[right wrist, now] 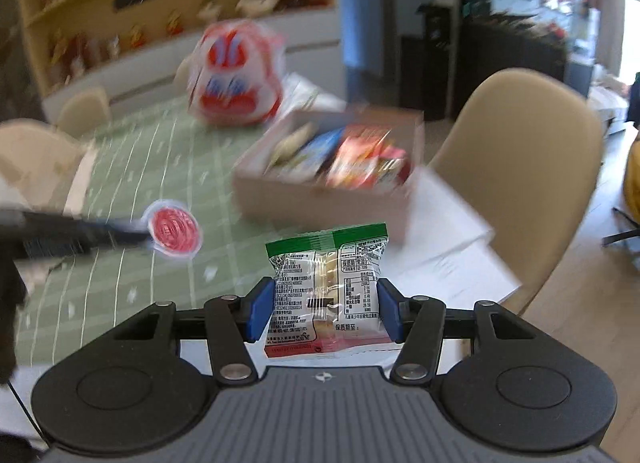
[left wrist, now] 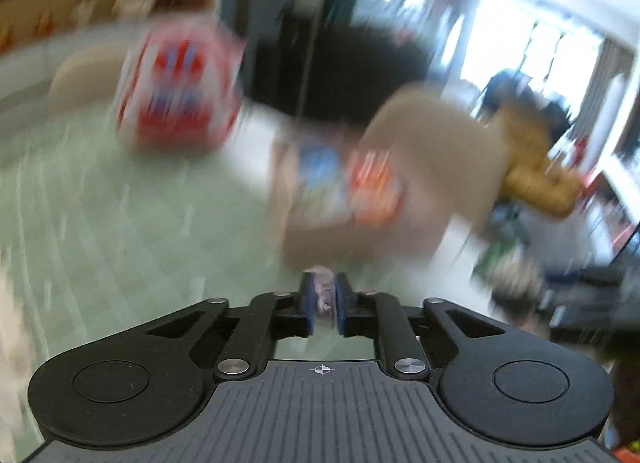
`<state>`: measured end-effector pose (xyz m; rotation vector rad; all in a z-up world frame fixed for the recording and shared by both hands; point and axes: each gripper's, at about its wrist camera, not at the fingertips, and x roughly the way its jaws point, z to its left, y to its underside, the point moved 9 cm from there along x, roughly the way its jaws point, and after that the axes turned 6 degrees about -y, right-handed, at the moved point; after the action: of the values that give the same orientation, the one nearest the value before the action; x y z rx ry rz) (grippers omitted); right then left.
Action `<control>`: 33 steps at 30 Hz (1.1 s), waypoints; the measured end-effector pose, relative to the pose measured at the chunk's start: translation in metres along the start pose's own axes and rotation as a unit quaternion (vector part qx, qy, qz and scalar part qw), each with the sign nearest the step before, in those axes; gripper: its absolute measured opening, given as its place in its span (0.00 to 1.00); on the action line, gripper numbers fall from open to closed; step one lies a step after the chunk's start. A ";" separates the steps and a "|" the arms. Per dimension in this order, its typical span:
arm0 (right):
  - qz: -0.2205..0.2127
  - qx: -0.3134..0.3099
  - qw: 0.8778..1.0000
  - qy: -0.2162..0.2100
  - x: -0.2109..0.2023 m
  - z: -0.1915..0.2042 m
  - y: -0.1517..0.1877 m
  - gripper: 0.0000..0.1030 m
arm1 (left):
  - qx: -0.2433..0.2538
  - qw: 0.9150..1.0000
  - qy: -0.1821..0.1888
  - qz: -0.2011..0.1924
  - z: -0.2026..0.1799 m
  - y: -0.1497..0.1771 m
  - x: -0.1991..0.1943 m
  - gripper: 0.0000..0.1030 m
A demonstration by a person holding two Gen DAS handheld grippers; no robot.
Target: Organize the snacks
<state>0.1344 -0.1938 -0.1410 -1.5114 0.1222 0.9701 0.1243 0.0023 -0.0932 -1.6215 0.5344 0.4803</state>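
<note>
Your right gripper [right wrist: 326,311] has its jaws clamped on a green-topped snack packet [right wrist: 328,287], held above the desk [right wrist: 168,167] short of the cardboard box [right wrist: 320,199]. Your left gripper [left wrist: 324,303] has jaws pinched on the edge of a small red-lidded cup [right wrist: 173,231], seen from the right wrist.

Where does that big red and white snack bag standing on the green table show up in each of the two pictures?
Left wrist view: the red and white bag is upper left, blurred, on the green tablecloth.
Right wrist view: the bag is upper centre, left of middle, beyond the box.
Shared landmark: the cardboard box of snacks, to the bag's lower right in both views.
</note>
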 end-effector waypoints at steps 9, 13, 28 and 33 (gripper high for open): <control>-0.075 0.003 0.997 0.018 -0.033 -0.019 -0.052 0.53 | -0.001 0.999 0.022 -0.029 -0.014 -0.071 0.019 0.12; -0.044 0.010 0.999 0.002 -0.014 -0.016 -0.028 0.53 | -0.045 0.996 0.048 0.057 0.000 -0.014 0.039 0.10; 0.091 -0.025 0.995 -0.017 0.081 0.020 0.046 0.54 | 0.012 0.988 0.004 0.153 0.031 0.072 0.048 0.13; 0.104 -0.027 0.994 -0.005 0.088 0.021 0.059 0.60 | 0.052 0.987 -0.012 0.150 0.008 0.081 0.050 0.17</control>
<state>0.1455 -0.1490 -0.2386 -1.5647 0.2524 1.1537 0.1165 -0.0004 -0.1886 -1.4399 0.7789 0.6838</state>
